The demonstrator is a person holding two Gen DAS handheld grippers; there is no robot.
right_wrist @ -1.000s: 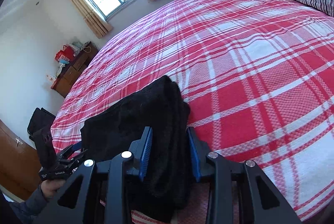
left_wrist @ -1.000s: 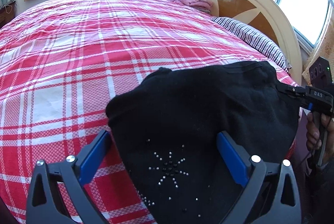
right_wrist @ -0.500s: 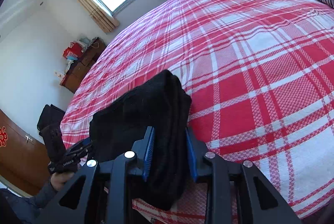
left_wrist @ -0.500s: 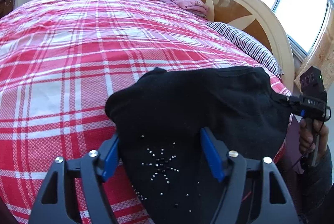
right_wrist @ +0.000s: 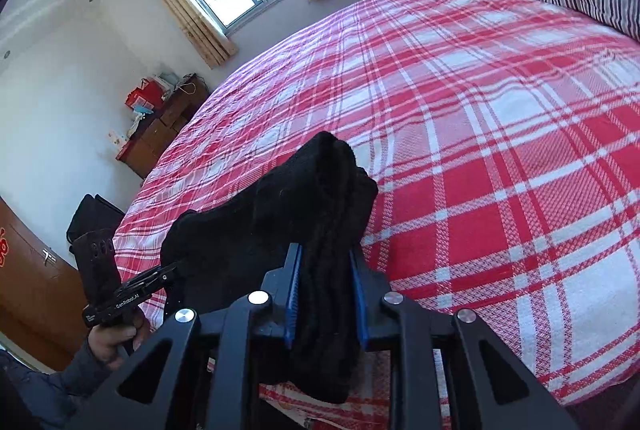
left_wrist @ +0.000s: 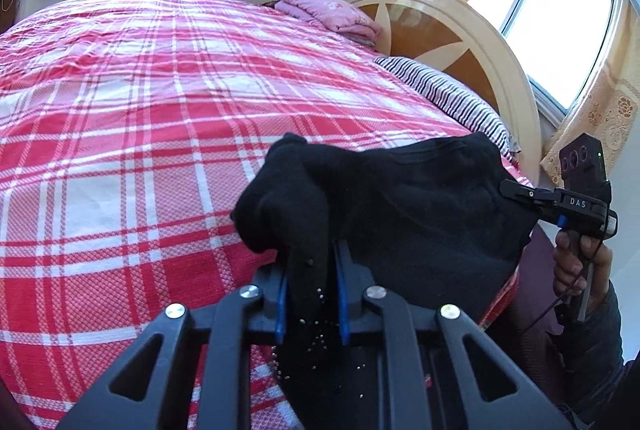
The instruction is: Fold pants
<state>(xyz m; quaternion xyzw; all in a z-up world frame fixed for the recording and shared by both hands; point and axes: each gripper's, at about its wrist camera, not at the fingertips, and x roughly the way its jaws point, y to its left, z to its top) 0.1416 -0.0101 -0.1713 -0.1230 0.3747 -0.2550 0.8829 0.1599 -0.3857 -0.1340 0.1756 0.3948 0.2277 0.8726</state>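
Black pants (left_wrist: 400,205) with small studs lie bunched at the near edge of a red plaid bed (left_wrist: 120,109). My left gripper (left_wrist: 310,254) is closing, and its blue pads squeeze a gathered fold of the cloth. Seen from the right wrist, the pants (right_wrist: 280,213) hang as a thick folded bundle between the pads of my right gripper (right_wrist: 325,258), whose jaws are also closing and press on it. Each view shows the other gripper at the far end of the garment: the right gripper (left_wrist: 516,191) and the left gripper (right_wrist: 168,272), each in a hand.
A folded pink blanket (left_wrist: 328,13) and a striped pillow (left_wrist: 448,97) lie by the curved headboard (left_wrist: 460,41). A wooden dresser (right_wrist: 160,125) with clutter and a black bag (right_wrist: 92,213) stand on the floor beyond the bed's far side.
The left jaws went from wide open around the pants to tight on a bunched fold. The right jaws narrowed slightly on their bundle, which lifted a little.
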